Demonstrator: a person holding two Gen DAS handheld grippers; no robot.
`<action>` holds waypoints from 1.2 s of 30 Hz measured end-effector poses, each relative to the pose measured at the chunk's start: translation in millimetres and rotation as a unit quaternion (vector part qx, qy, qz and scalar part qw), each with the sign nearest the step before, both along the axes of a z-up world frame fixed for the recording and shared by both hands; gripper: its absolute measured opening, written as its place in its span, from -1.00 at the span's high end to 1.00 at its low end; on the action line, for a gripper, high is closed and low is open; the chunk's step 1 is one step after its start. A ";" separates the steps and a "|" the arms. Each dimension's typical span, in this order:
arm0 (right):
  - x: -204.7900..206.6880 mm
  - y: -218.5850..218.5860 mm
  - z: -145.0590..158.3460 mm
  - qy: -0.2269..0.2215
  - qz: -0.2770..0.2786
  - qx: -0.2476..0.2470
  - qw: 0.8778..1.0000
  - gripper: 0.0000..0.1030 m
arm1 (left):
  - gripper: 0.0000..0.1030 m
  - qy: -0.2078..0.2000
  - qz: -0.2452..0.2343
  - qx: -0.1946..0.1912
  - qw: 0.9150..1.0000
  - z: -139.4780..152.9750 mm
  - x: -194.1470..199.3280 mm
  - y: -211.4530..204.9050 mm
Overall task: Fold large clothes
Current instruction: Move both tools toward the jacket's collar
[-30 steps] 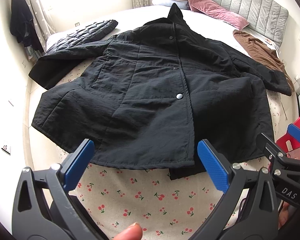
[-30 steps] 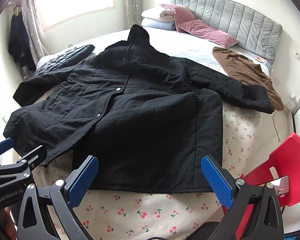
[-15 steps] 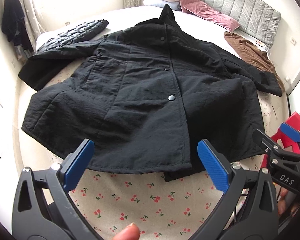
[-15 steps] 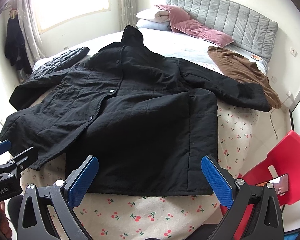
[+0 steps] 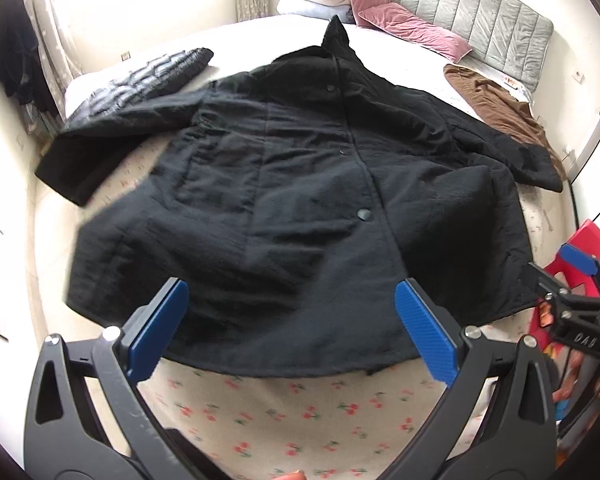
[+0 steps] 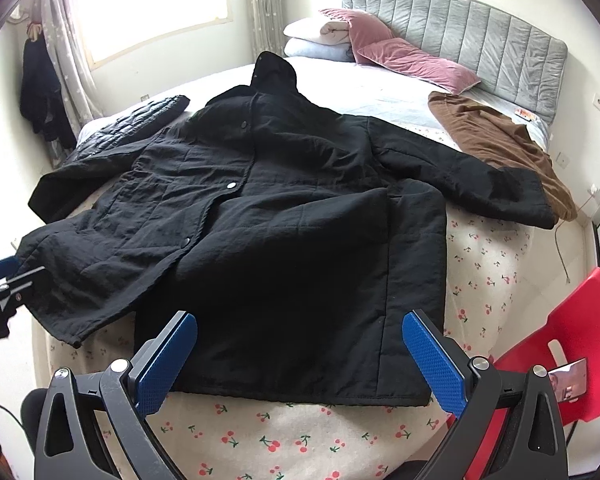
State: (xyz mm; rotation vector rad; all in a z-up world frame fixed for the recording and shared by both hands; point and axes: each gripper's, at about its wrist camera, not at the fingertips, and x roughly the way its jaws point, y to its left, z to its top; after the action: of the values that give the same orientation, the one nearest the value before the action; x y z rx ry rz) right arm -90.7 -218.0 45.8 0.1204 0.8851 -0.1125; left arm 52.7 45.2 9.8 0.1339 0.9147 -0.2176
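Hand-held gripper (image 6: 300, 354), blue textured pads spread, faces quilted black coat (image 6: 260, 220).

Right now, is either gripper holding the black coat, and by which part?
Nothing is held. The left gripper and right gripper are both open, short of the black coat hem.

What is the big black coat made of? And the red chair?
The black coat looks like soft, matte, padded cloth: stitched quilt lines, crinkles, and round snap buttons that seem metal or plastic. The red chair looks like hard, smooth plastic, since its surface is even and slightly glossy.
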 end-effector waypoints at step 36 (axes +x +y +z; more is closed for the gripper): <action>29.3 -129.6 -107.9 0.060 0.038 0.274 0.959 -0.99 | -0.97 0.127 -0.132 -0.201 0.962 -68.2 82.3 154.5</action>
State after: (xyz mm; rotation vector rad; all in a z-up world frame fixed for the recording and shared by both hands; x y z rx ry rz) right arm -61.4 -347.7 -62.2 0.6010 1.0243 0.2035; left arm 135.1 199.7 -58.5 -0.1541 1.0891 -0.6755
